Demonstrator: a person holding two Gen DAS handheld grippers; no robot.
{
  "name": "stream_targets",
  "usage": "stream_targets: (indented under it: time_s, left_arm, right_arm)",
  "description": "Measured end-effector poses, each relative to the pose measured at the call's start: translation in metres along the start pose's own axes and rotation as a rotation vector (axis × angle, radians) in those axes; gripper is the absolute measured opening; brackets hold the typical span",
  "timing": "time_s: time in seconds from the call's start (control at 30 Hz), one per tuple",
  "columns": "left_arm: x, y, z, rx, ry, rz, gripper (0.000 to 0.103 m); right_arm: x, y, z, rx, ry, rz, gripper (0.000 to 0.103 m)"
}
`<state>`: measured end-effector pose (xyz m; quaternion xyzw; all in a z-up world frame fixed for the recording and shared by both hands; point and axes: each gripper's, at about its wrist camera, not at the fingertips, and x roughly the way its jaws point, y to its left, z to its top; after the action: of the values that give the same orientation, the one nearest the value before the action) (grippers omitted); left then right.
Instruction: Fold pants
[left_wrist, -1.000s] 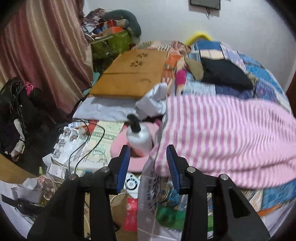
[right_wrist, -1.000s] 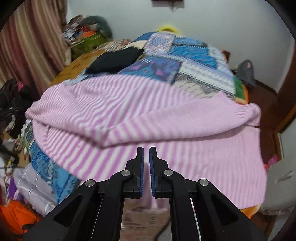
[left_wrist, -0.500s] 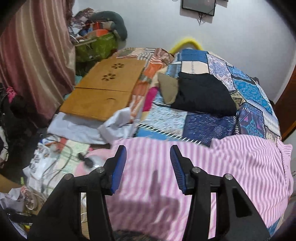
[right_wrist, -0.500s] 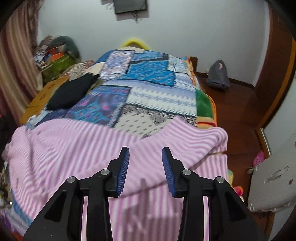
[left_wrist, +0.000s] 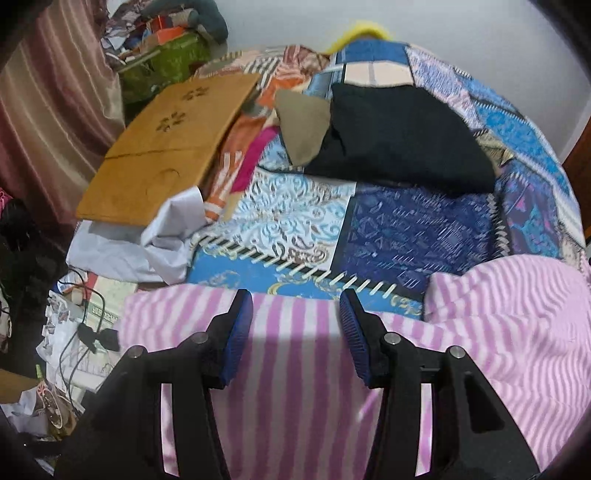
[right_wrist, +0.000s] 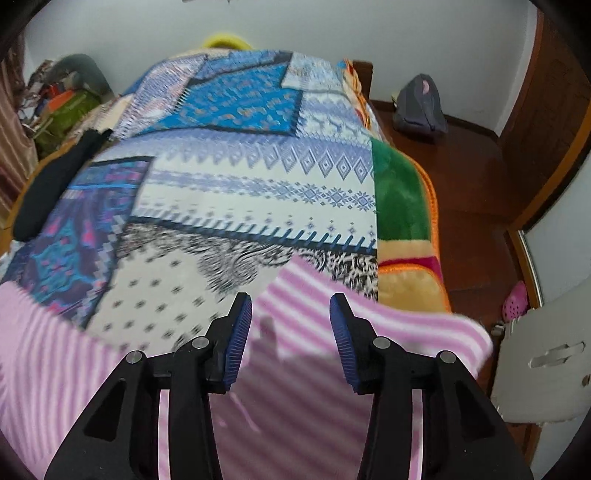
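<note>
My view of the pink striped pants (left_wrist: 295, 387) runs off the bottom edge in both views, and my own fingers (right_wrist: 236, 332) cover part of them. Their far edge is motion-blurred, and the folded black garment (right_wrist: 55, 181) is cut off at left.

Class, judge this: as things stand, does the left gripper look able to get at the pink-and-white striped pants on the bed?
Probably yes. The left gripper is open, with the pink-and-white striped pants lying right beneath its fingers and nothing between them.

The right gripper (right_wrist: 290, 317) hangs with its jaws spread wide above the pink striped pants (right_wrist: 303, 302) on the patchwork bed (right_wrist: 258, 177).
</note>
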<state>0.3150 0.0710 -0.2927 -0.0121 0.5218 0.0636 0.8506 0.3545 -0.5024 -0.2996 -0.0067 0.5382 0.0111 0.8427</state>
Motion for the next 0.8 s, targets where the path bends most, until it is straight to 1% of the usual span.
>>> stream_targets:
  time_s: [0.13,0.23,0.27,0.3,0.37,0.43,0.53,0.6,0.73,0.8]
  left_arm:
    - [0.018,0.0,-0.007,-0.012,0.045,0.01,0.049]
    - [0.02,-0.002,-0.008,-0.006,0.035,0.023,0.052]
    - [0.02,-0.003,-0.008,-0.001,0.034,0.029,0.052]
    - [0.02,-0.004,-0.007,0.003,0.034,0.032,0.052]
    - [0.02,-0.007,-0.006,0.008,0.037,0.038,0.052]
    - [0.018,-0.009,-0.005,0.009,0.039,0.04,0.052]
    - [0.009,-0.013,-0.007,0.02,0.03,0.028,0.052]
    - [-0.002,-0.019,-0.008,0.038,0.015,0.019,0.052]
    - [-0.03,-0.034,-0.009,0.068,-0.02,-0.013,0.052]
    - [-0.046,-0.045,-0.011,0.082,-0.034,-0.043,0.053]
  right_arm:
    - [0.025,0.0,0.008,-0.018,0.043,-0.004,0.04]
    - [0.037,0.0,0.004,-0.019,0.063,0.015,0.04]
    - [0.037,0.001,0.002,-0.025,0.059,0.017,0.035]
    - [0.037,0.002,0.001,-0.034,0.055,0.017,0.024]
    - [0.034,0.002,-0.001,-0.045,0.053,0.012,0.01]
    - [0.029,-0.002,-0.002,-0.04,0.046,0.023,0.009]
    - [0.014,-0.007,-0.005,-0.022,0.005,0.029,0.008]
    - [-0.002,-0.012,-0.006,-0.004,-0.038,0.036,0.008]
    - [-0.052,-0.024,-0.015,0.026,-0.125,0.054,0.007]
    - [-0.076,-0.028,-0.018,0.037,-0.162,0.057,0.007]
